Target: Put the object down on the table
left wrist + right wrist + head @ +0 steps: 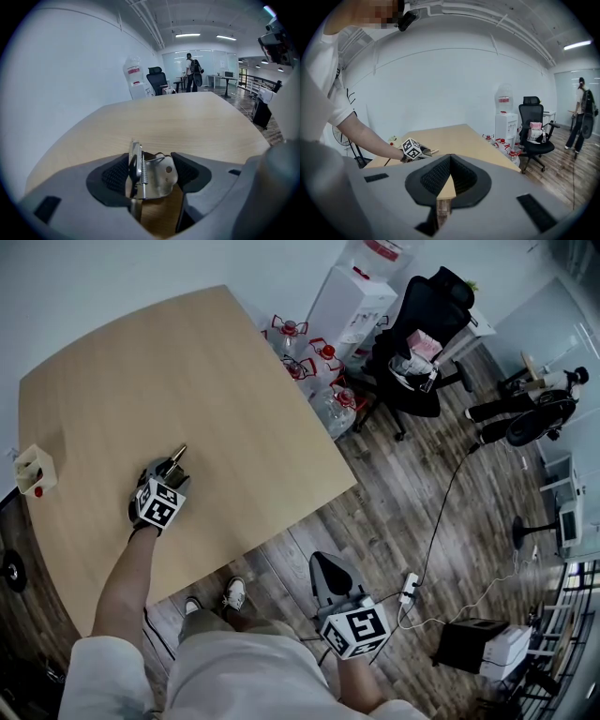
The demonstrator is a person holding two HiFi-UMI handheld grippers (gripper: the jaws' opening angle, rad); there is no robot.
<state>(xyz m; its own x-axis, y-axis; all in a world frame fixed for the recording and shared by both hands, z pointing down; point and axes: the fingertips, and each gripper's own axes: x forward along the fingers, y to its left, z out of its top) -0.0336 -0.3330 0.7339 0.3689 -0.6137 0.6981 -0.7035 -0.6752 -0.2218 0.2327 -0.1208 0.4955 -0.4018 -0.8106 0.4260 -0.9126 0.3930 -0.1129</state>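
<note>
My left gripper (169, 468) lies low on the light wooden table (206, 371), near its front left part. Between its pads stands a small metal spring clip (157, 178) with a coil spring and a flat plate; its tip pokes out ahead of the gripper as a brassy end (179, 453). The clip leans against the left pad (117, 176), and the jaws of the left gripper (150, 161) stand wide around it. My right gripper (330, 579) hangs off the table over the wooden floor by the person's legs. Seen along its own jaws, the right gripper (450, 159) is shut with nothing in it.
A small white box (33, 472) with a red part sits at the table's left edge. Beyond the far right corner stand water bottles (309, 357), a white dispenser (352, 296) and a black office chair (417, 343). A power strip (410, 587) and cables lie on the floor.
</note>
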